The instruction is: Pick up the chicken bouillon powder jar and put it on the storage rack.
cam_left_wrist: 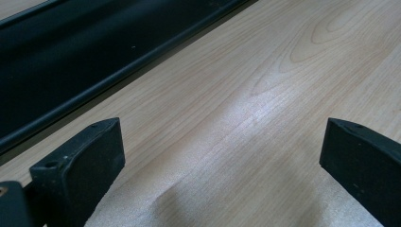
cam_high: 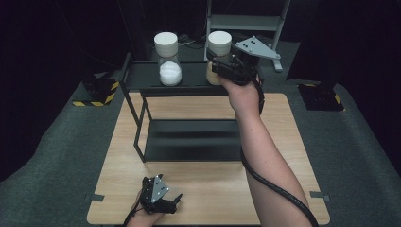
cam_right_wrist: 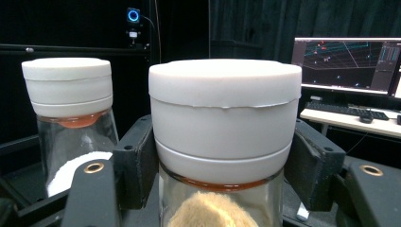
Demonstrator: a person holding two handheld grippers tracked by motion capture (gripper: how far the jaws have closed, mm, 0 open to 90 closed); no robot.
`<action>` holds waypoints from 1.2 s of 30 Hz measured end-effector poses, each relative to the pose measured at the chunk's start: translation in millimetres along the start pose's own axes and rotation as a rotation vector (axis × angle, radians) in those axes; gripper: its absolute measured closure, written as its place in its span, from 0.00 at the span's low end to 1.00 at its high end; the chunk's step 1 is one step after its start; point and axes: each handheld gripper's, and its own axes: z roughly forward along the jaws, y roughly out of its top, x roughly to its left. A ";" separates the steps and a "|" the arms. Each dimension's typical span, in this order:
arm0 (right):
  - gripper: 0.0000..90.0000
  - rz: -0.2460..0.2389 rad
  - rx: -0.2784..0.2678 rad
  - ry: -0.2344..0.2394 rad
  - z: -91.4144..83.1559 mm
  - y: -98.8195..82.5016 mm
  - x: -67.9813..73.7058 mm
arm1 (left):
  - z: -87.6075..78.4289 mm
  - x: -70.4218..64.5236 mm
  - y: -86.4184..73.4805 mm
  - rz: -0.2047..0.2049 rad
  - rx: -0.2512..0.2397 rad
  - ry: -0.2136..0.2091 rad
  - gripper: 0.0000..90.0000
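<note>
From above I see my right gripper at the tan-filled jar on the rack's top shelf; its own view shows the jaws clamped on that jar's white lid. My left gripper rests over the wooden surface, jaws apart. No readable labels.

Right arm stretched up the frame with its gripper clamped; left hand low with jaws apart.

The bare right forearm runs from the lower right to upper centre of the high view, where the black two-jaw right gripper grips, its pads pressed against a lid's sides. The black left gripper sits at bottom centre-left, jaws spread wide.
</note>
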 end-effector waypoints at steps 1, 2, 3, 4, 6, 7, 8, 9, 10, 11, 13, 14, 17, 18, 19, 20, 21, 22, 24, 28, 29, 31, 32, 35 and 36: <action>0.38 -0.002 0.001 -0.001 0.1 -0.3 0.1 | 0.0 -0.1 0.1 0.002 0.000 0.000 0.01; 0.38 -0.001 0.002 -0.002 0.3 -0.7 0.0 | 0.0 -0.2 0.2 0.005 0.001 -0.001 0.01; 0.38 0.001 0.004 -0.002 0.5 -0.8 -0.3 | 0.0 -0.4 0.3 0.006 0.001 -0.001 0.01; 0.38 0.002 0.005 -0.003 0.6 -1.0 -0.8 | 0.1 -0.4 0.4 0.007 0.002 -0.001 0.01; 0.38 0.006 0.006 -0.005 0.8 -1.8 -1.0 | 0.1 -0.3 0.3 0.006 0.002 -0.001 0.01; 0.38 0.008 0.008 -0.006 0.9 -2.1 -1.5 | 0.0 -0.2 0.2 0.004 0.001 -0.001 0.01; 0.38 0.012 0.004 -0.004 0.7 -3.2 -2.3 | 0.0 0.0 0.0 0.003 0.000 -0.001 0.01; 0.38 0.015 0.004 -0.005 0.7 -3.4 -2.8 | -0.1 0.0 -0.1 0.001 0.000 -0.001 0.01; 0.38 0.018 0.003 -0.006 0.7 -3.7 -2.9 | -0.1 0.1 -0.1 0.001 -0.001 -0.001 0.01; 0.38 0.016 0.002 -0.009 0.9 -3.9 -2.8 | -0.1 0.1 -0.2 0.001 -0.001 -0.001 0.01; 0.37 0.017 0.003 -0.007 1.3 -4.2 -3.3 | -0.1 0.1 -0.2 0.002 -0.001 -0.001 0.01; 0.37 0.017 0.004 -0.006 1.5 -4.1 -3.4 | -0.1 0.1 -0.2 0.002 -0.001 -0.001 0.01; 0.37 0.020 0.006 -0.009 2.3 -3.9 -3.0 | -0.1 0.4 -0.1 0.000 0.000 -0.002 0.01; 0.37 0.021 0.006 -0.009 2.5 -4.1 -3.4 | -0.1 0.4 -0.3 -0.001 -0.002 -0.002 0.01; 0.37 0.024 0.006 -0.008 2.6 -4.2 -4.1 | -0.1 0.3 -0.5 -0.001 -0.003 -0.002 0.01; 0.36 0.024 0.005 -0.006 2.5 -4.4 -4.6 | -0.2 0.3 -0.5 0.000 -0.002 -0.002 0.01; 0.35 0.019 0.002 -0.006 2.3 -4.8 -4.4 | -0.2 0.2 -0.3 0.001 -0.002 -0.001 0.01; 0.32 0.018 0.003 -0.004 2.1 -4.6 -4.1 | -0.1 0.2 -0.2 0.001 -0.001 -0.002 0.01; 0.25 0.004 0.008 -0.002 2.3 -3.9 -2.8 | 0.0 0.3 0.2 0.002 0.002 -0.002 0.01; 0.05 0.018 0.006 -0.014 1.7 -4.9 2.4 | 0.1 0.1 0.5 0.003 0.003 -0.002 0.01; 0.03 0.019 0.005 -0.019 1.1 -5.4 4.0 | 0.2 0.1 0.6 0.005 0.003 -0.002 0.01; 0.00 0.024 -0.005 -0.021 -0.6 -7.6 5.2 | 0.3 -0.1 0.7 0.006 0.004 -0.002 0.01; 0.00 0.031 -0.007 -0.020 -1.7 -8.3 5.3 | 0.4 -0.2 0.7 0.006 0.004 -0.002 0.01; 0.00 0.043 -0.012 -0.022 -5.1 -11.0 5.9 | 0.3 -0.5 0.7 0.009 0.004 -0.001 0.01; 0.00 0.043 -0.013 -0.022 -6.5 -11.9 5.8 | 0.2 -0.6 0.6 0.009 0.004 0.000 0.01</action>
